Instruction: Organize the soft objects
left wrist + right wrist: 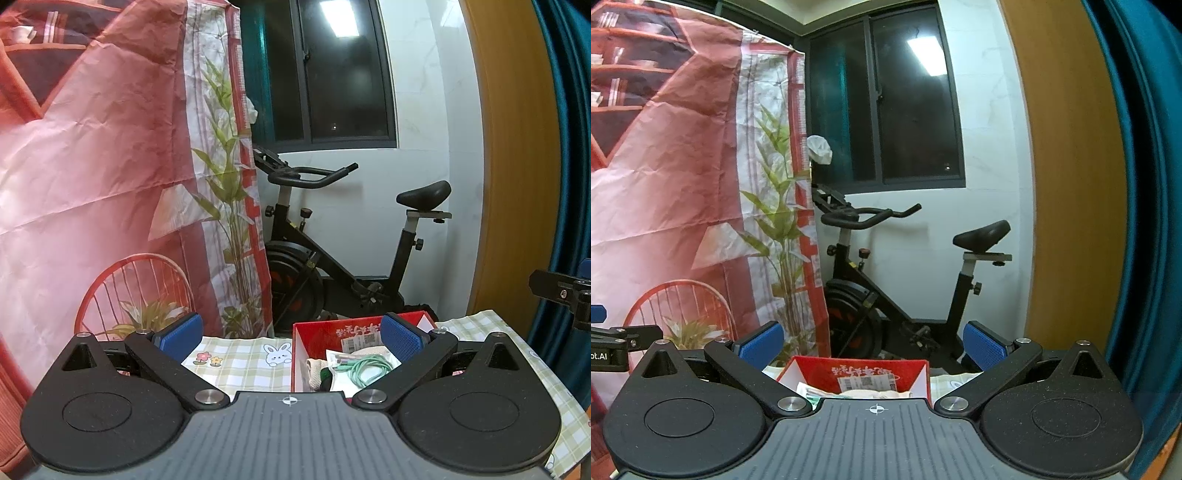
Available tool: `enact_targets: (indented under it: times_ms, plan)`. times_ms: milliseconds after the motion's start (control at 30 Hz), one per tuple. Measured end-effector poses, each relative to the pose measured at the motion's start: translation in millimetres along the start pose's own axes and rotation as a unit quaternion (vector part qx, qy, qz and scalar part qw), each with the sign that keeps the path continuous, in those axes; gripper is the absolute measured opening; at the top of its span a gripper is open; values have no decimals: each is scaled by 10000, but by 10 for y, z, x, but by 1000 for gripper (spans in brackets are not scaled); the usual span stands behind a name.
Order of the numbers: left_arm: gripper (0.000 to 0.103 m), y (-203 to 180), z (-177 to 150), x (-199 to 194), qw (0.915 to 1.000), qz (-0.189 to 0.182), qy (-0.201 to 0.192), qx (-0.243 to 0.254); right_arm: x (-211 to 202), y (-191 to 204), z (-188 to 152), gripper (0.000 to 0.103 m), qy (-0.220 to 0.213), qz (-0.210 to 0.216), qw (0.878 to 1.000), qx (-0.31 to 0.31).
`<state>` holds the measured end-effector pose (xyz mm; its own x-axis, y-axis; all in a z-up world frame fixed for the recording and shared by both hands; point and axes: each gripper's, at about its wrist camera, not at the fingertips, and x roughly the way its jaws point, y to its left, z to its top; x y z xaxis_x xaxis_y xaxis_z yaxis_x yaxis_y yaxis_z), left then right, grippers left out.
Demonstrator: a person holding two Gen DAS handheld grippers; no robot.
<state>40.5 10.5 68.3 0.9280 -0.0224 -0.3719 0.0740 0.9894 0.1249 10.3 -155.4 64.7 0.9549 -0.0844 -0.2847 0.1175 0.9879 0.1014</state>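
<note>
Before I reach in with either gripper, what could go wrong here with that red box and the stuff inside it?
1. The red box sits on a loose checked tablecloth; a nudge could slide it or bunch the cloth.
2. The coiled green cable lies on top of other items, so a grab may snag a loop and drag neighbours out.
3. The left gripper and right gripper, both open, face the same box and might collide.

The red box (862, 373) is hidden along its lower part by the right gripper's body in the right wrist view; its contents there are too little exposed to identify; the box label (360, 343) is too small to read; the right gripper (561, 295) is cut off by the left wrist view's edge.
</note>
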Motion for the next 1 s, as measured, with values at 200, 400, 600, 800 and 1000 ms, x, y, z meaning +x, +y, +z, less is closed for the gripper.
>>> enact_targets:
  times_ms: [200,400,600,800,1000]
  plan:
    - [103,19,2,-3,10000,0,2,-23,7,-12,-2,103,1,-18,10000,25]
    - [103,38,-9,-11,10000,10,-16,-28,6,-19,-6,103,10,-12,10000,30]
    - [103,49,-5,-11,10000,19,-15,-29,5,-22,-7,103,13,-21,10000,34]
    - [103,52,-5,-11,10000,14,-16,-28,-2,-10,-2,103,25,-19,10000,35]
    - [103,65,2,-16,10000,19,-52,-75,-2,-5,-4,103,25,-27,10000,39]
